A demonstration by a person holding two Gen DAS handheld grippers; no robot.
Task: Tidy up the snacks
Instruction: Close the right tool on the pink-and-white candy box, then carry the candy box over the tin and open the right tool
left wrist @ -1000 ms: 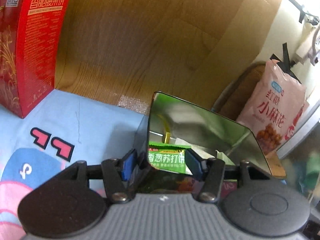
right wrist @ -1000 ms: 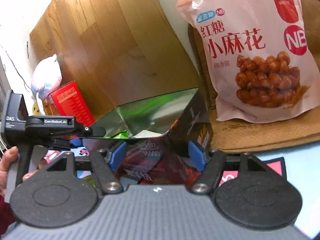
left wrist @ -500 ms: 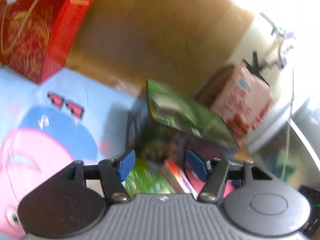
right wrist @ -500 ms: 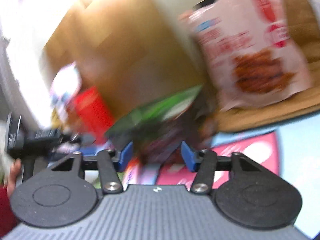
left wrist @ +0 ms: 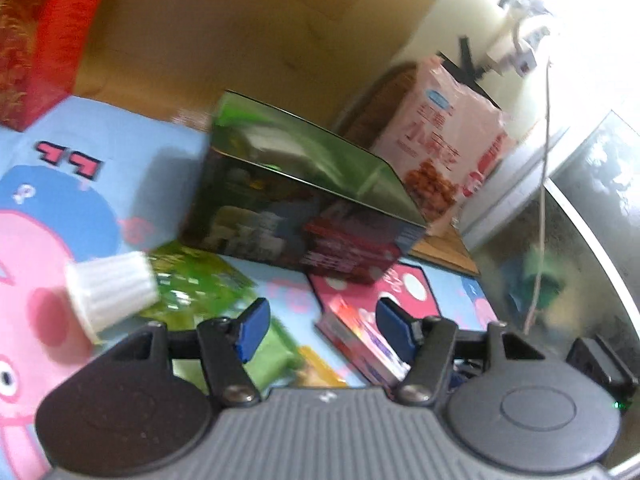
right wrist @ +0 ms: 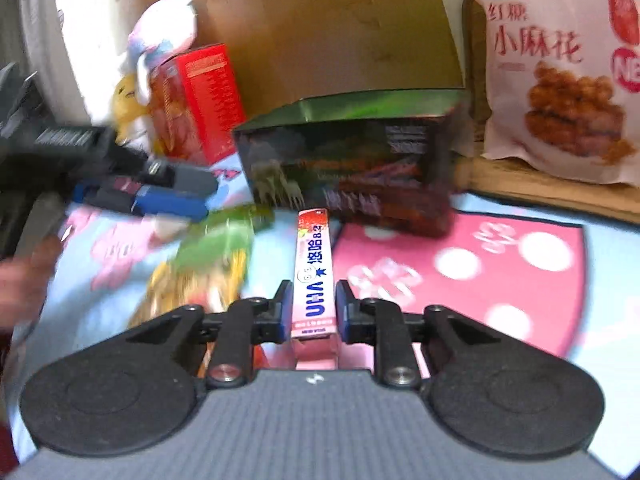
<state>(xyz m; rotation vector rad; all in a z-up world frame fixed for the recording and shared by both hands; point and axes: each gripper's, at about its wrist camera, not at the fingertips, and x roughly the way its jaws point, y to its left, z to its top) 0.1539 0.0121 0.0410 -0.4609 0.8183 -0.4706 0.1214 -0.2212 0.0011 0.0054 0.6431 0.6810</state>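
My right gripper [right wrist: 312, 308] is low over the cartoon mat [right wrist: 480, 280]. Its jaws are closing, and the pads touch both sides of a pink UHA candy pack [right wrist: 314, 264] that points away from me. Beyond it stands a dark snack box [right wrist: 352, 168] with a shiny green flap raised. My left gripper [left wrist: 324, 316] is open with nothing held. It hovers over a pink flat pack [left wrist: 360, 344] and green packets [left wrist: 192, 280], short of the dark box [left wrist: 304, 216]. The left gripper [right wrist: 172, 196] also shows at the left of the right wrist view, above a green packet [right wrist: 220, 240].
A white ribbed cup [left wrist: 108, 288] lies on its side on the mat [left wrist: 60, 160]. A red carton [right wrist: 200, 100] and a plush toy [right wrist: 160, 36] stand at the back left. A pink snack bag [right wrist: 560, 72] leans on a brown cushion at the back right. A hand [right wrist: 24, 276] is at the left edge.
Both grippers have drawn back from the dark box, which now looks smaller. The right jaws have narrowed onto the pink candy pack. Loose packets and the cup have come into the left view.
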